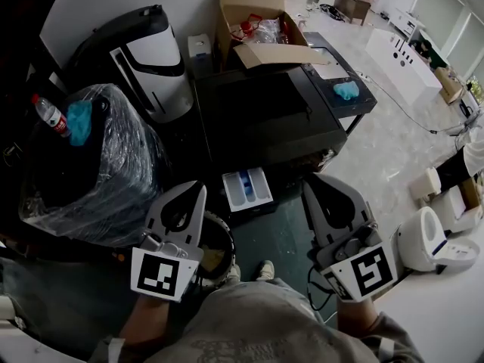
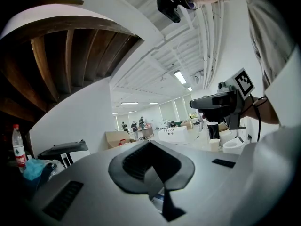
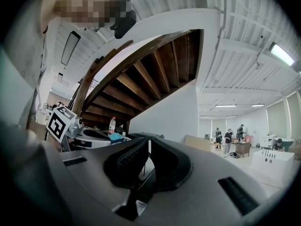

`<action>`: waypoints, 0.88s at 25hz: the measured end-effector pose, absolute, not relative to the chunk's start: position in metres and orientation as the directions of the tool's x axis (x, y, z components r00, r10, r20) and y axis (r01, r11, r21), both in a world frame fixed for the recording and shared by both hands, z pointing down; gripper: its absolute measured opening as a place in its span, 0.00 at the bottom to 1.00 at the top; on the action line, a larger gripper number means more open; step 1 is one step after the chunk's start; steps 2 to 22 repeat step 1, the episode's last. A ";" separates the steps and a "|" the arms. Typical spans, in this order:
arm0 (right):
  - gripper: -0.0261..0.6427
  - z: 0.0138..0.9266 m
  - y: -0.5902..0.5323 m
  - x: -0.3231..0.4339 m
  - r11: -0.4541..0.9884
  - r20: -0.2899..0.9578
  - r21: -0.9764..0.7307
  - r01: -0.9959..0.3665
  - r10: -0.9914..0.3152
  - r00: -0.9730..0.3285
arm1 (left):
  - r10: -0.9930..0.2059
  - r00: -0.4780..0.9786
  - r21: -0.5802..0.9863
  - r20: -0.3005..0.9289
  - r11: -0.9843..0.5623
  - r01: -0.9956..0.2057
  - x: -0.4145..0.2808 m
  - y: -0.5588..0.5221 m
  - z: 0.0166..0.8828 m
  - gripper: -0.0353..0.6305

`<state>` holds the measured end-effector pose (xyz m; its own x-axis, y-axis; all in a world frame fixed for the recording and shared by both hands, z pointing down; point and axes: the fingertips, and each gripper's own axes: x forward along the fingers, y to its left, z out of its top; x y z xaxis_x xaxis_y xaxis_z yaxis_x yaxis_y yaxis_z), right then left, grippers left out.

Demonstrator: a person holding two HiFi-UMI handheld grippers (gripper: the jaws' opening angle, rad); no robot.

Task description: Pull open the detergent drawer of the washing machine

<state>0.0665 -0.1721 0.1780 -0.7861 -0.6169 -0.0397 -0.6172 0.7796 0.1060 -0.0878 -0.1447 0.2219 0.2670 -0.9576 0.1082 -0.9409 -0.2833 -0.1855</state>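
The left hand-held gripper [image 1: 198, 190] had its jaws pressed together with nothing between them. The right hand-held gripper [image 1: 309, 184] was likewise closed and empty. Neither touched anything. In the head view the detergent drawer [image 1: 247, 189] lay between the two tips. It stood pulled out from the front of the dark washing machine [image 1: 265, 116], its white tray and blue compartments exposed. An open cardboard box [image 1: 253, 13] stood at the machine's far side.
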 end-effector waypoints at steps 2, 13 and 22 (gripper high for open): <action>0.10 0.177 -0.173 0.066 0.780 -0.041 0.107 -0.617 -0.616 -0.787 | -0.958 0.266 -0.184 0.108 -0.282 -0.942 -0.088 -0.146 0.222 0.08; 0.10 0.177 -0.173 0.066 0.780 -0.041 0.107 -0.617 -0.616 -0.787 | -0.958 0.266 -0.184 0.108 -0.282 -0.942 -0.088 -0.146 0.222 0.08; 0.10 0.177 -0.173 0.066 0.780 -0.041 0.107 -0.617 -0.616 -0.787 | -0.958 0.266 -0.184 0.108 -0.282 -0.942 -0.088 -0.146 0.222 0.08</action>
